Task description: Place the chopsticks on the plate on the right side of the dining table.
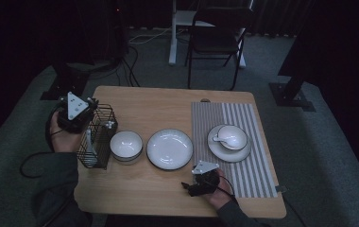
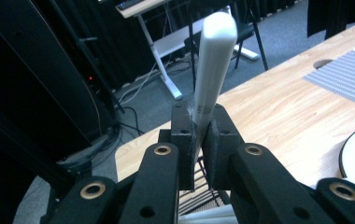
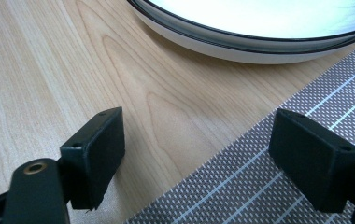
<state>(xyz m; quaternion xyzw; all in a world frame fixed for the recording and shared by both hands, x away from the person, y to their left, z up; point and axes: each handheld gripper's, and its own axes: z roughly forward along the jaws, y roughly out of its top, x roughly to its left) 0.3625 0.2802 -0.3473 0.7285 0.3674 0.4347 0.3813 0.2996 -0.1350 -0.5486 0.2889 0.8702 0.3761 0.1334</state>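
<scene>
Step in hand: the left gripper [image 2: 199, 135] has a white ceramic spoon handle [image 2: 214, 65] pinched between its jaws and, as I read it, is lifting it out of the black wire cutlery basket [image 1: 103, 124] at the left end of the light wooden counter [image 1: 140, 101].
Left jaws: closed tight on the lower part of the handle, which stands up and leans slightly right in the left gripper view; the spoon's bowl end is hidden below the jaws.
Right gripper [image 3: 196, 154]: jaws wide apart, nothing between them, resting low over the counter at the edge of the grey striped placemat [image 3: 259, 186].
Setting so far: a small white bowl with a dark rim [image 1: 126, 144] sits just right of the basket, a white shallow plate with a dark rim [image 1: 170, 148] beside it, and on the placemat a white saucer [image 1: 217, 147] carries a cup with a spoon in it.
Next move, judged: raise the spoon clear of the basket wires, then carry it right toward the small bowl or the plate, keeping the grip firm, since the glazed handle could slip.
</scene>
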